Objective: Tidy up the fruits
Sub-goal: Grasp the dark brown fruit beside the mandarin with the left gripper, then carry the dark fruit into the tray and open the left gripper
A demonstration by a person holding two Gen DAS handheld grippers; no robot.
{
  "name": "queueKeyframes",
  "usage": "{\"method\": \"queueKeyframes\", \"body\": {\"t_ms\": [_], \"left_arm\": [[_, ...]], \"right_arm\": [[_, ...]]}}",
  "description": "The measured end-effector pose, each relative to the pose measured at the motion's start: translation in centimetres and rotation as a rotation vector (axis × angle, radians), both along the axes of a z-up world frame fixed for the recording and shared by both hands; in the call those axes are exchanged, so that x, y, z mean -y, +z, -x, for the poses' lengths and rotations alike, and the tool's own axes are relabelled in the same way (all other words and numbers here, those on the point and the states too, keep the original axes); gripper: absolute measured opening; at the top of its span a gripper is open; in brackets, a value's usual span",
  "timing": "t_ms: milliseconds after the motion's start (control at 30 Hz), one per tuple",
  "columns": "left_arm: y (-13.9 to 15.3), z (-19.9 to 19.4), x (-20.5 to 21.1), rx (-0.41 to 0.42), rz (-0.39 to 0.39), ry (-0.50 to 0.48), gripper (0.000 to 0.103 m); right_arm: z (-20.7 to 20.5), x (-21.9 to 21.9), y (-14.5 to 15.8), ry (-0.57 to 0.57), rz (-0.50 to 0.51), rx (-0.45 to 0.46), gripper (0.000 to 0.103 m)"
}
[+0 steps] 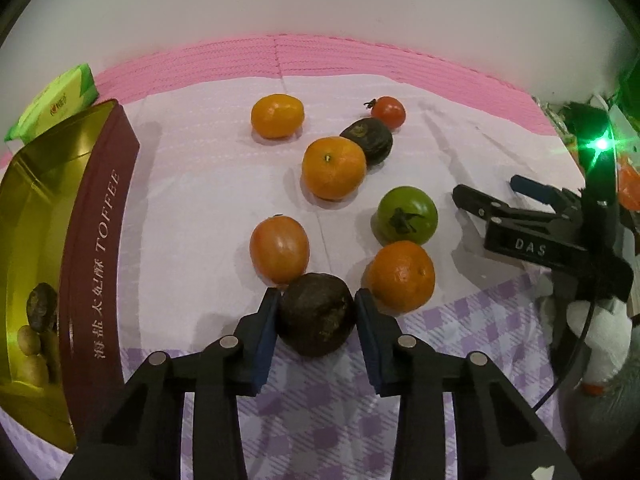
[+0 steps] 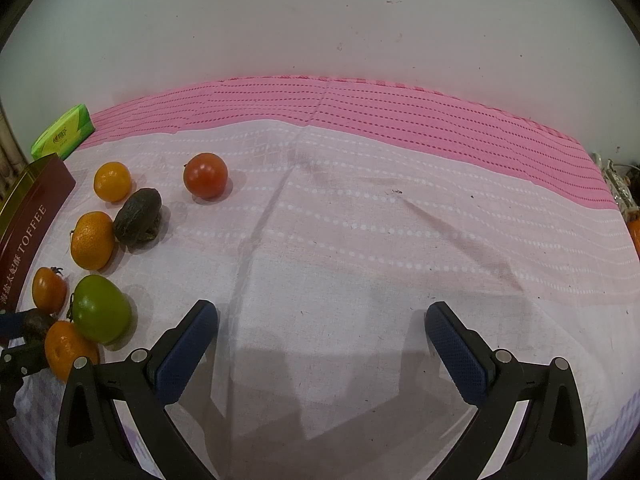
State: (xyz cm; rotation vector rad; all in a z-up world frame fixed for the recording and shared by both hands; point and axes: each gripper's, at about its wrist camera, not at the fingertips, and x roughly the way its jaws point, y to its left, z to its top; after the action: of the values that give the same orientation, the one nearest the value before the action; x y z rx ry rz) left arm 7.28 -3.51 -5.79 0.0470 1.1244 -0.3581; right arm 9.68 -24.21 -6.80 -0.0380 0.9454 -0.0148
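Wrinkly dark-brown round fruit (image 1: 318,314) is pinched between the left gripper (image 1: 316,308) pads on the lilac checked cloth (image 1: 460,344); right gripper (image 2: 322,334) hangs spread wide over bare fabric.

Toffee tin (image 1: 96,264) cut off at left edge; contents reflection-blurred, unidentifiable.

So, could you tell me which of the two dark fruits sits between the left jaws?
The near dark fruit, beside the orange-red tomato; the other dark fruit lies farther back, free, against a tangerine.
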Motion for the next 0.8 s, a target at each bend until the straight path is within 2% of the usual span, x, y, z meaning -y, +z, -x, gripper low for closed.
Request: {"method": "queueKeyframes", "body": {"t_ms": [233,800], "left_arm": [[0.7,1.3,-0.2,0.032,0.0,-0.03,0.027],[1.9,2.7,-1.3,0.065,0.019,-0.036,0.024]], "right_arm": [[0.0,0.0,0.0,0.0,0.0,0.0,0.103],[-0.1,0.1,0.0,0.001,0.0,0.002,0.103]]}}
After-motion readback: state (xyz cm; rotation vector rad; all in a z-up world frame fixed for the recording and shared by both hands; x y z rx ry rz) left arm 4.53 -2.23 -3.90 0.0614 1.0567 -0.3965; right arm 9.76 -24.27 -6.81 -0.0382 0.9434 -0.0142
